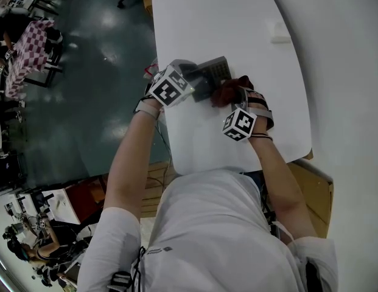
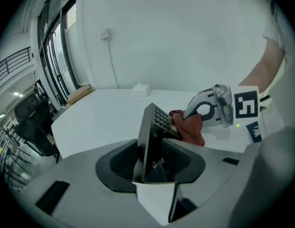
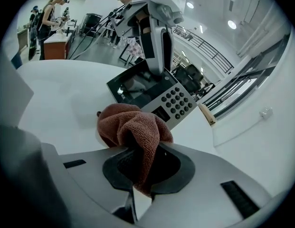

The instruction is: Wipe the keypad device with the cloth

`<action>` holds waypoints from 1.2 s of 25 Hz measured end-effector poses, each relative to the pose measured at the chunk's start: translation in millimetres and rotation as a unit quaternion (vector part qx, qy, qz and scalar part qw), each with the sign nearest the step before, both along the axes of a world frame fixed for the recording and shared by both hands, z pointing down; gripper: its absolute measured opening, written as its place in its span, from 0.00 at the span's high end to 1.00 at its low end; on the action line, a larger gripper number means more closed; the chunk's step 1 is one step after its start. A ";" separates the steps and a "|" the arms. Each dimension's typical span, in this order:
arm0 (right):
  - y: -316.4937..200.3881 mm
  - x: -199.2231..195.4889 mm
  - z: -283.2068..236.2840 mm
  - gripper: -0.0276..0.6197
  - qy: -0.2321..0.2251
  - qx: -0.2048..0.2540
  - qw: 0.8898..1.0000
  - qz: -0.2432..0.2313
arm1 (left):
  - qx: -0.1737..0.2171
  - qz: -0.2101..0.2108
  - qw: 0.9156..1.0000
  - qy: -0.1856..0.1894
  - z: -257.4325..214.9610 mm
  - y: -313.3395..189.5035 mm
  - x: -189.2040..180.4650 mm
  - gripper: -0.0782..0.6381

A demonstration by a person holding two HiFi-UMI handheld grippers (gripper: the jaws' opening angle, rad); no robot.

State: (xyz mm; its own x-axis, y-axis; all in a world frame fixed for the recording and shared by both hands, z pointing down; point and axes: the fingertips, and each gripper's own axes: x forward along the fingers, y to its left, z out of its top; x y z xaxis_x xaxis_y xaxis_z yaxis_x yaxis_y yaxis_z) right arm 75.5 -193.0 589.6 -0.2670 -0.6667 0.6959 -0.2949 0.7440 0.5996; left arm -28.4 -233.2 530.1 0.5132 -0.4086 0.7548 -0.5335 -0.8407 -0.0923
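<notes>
Left gripper (image 2: 154,152): jaws clamped on the back end of the keypad device, holding it tilted with the key side facing up towards 1 o'clock.
Keypad device (image 3: 159,95): grey body with a grid of dark keys and a dark rectangular window beside them. It is over the near part of the table, just above centre in the head view. The key legends are too small to read.
Right gripper (image 3: 141,161): jaws closed on the cloth, which bunches out ahead of them.
Cloth (image 3: 133,126): reddish-brown terry, crumpled. It lies at 4 o'clock of the keypad device in the head view and touches the device's keyed edge in the left gripper view.
Table (image 1: 237,17): white with a rounded outline.
Small white box (image 1: 280,32): on the table at 1 o'clock of the device, well apart from it. No marking on it can be made out.
Marker cubes: black-and-white square patterns. The left cube (image 1: 170,89) is at 8 o'clock of the device and the right cube (image 1: 239,124) at 5 o'clock.
Shirt print (image 1: 159,250): a small dark line on the white shirt, too small to read.
Wall socket (image 2: 105,33): at 11 o'clock in the left gripper view, with a cable hanging from it.
</notes>
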 end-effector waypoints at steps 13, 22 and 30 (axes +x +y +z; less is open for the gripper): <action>3.2 -3.3 -9.4 0.90 -0.053 -0.021 0.998 -0.005 | 0.000 -0.030 1.000 -0.010 1.5 11.6 -6.0 0.66; -23.1 -42.9 -88.3 0.90 -0.090 0.066 0.993 -0.041 | 0.000 -0.027 1.000 -0.012 -0.7 26.3 -0.9 0.66; -35.6 -55.9 -81.6 0.90 -0.053 0.072 0.994 -0.065 | 0.002 -0.030 0.999 -0.012 1.1 30.0 3.2 0.66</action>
State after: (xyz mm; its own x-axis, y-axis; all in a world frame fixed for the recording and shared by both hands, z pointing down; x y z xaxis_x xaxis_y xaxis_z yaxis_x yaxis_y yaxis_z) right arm 19.6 -228.6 508.0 -0.4244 -0.7128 0.5583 -0.2692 0.6881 0.6739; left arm -25.2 -203.2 531.2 0.4699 -0.4418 0.7642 -0.5806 -0.8068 -0.1094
